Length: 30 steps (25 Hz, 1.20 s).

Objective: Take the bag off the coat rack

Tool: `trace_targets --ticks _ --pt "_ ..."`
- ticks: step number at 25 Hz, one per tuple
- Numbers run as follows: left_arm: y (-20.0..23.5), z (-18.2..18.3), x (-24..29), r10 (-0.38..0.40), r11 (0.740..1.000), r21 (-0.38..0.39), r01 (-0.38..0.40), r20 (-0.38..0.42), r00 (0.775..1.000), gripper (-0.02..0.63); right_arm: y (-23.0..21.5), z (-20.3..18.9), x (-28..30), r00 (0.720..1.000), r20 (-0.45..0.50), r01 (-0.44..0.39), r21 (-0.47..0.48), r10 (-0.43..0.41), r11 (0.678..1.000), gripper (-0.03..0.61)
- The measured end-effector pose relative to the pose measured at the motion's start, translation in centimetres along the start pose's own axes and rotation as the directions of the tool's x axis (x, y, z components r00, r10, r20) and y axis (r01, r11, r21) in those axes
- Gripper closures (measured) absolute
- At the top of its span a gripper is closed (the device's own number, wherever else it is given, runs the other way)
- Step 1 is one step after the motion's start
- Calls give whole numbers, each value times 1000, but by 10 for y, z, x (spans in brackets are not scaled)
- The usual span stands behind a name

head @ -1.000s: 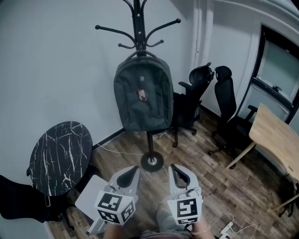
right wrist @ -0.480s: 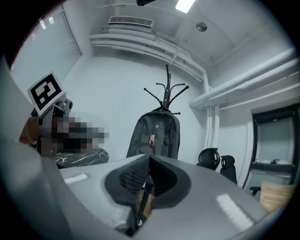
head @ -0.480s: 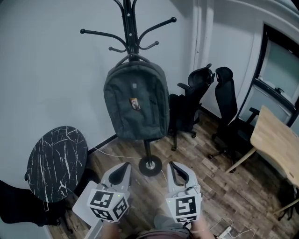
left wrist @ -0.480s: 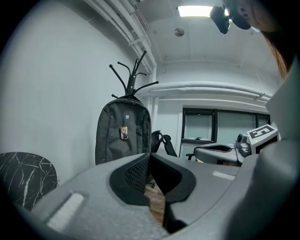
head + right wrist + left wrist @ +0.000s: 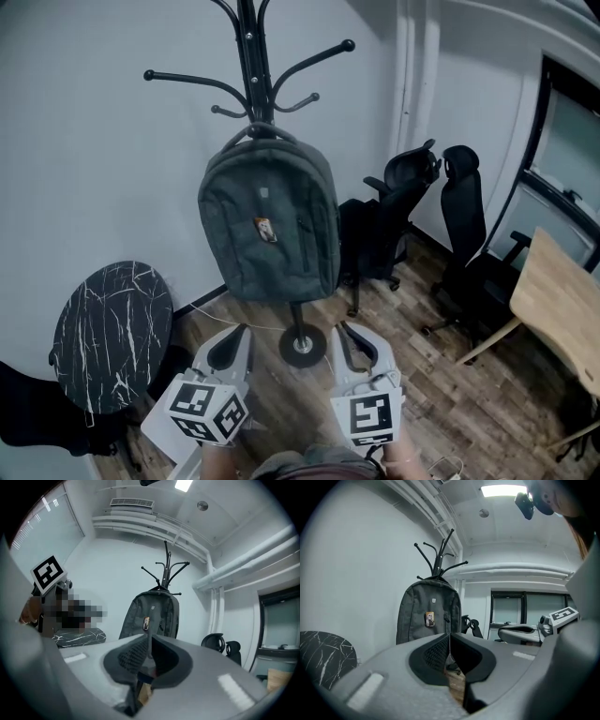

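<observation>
A dark grey backpack [image 5: 269, 225] hangs by its top loop from a black coat rack [image 5: 248, 56] that stands against the white wall. Both grippers are held level in front of it and below it, well short of it. My left gripper [image 5: 234, 330] is shut and holds nothing; the left gripper view shows the backpack [image 5: 429, 616] beyond its tips. My right gripper [image 5: 345, 328] has just been opening by a sliver, but its tips look together and nothing is between them. The right gripper view also looks along its jaws to the backpack [image 5: 152, 616].
The rack's round base [image 5: 302, 345] rests on the wooden floor between the grippers. A black marble round table [image 5: 111, 333] stands at the left. Two black office chairs [image 5: 394, 225] [image 5: 469, 244] stand to the right of the rack, and a wooden desk [image 5: 562, 309] further right.
Both grippers have moved forward toward the coat rack, and the backpack now looks larger and closer. The backpack still hangs in place.
</observation>
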State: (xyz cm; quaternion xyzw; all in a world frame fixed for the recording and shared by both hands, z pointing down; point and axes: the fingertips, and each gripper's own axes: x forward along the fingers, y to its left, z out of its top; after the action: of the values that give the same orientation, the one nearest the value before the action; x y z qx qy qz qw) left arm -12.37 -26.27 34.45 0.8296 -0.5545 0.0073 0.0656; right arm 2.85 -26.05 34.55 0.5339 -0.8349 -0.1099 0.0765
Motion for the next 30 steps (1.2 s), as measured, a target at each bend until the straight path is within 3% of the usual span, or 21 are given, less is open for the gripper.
trace_targets --ticks 9,11,30 --pt "24 3 27 39 999 4 -39 -10 999 594 -19 -1 41 1000 8 -21 -9 21 1000 533" --pt "31 3 33 47 999 4 -47 -17 999 543 -22 0 50 1000 8 -21 -15 21 1000 528" --pt "134 19 104 103 994 -30 -103 2 995 441 -54 -11 146 999 -30 33 -35 -34 999 476"
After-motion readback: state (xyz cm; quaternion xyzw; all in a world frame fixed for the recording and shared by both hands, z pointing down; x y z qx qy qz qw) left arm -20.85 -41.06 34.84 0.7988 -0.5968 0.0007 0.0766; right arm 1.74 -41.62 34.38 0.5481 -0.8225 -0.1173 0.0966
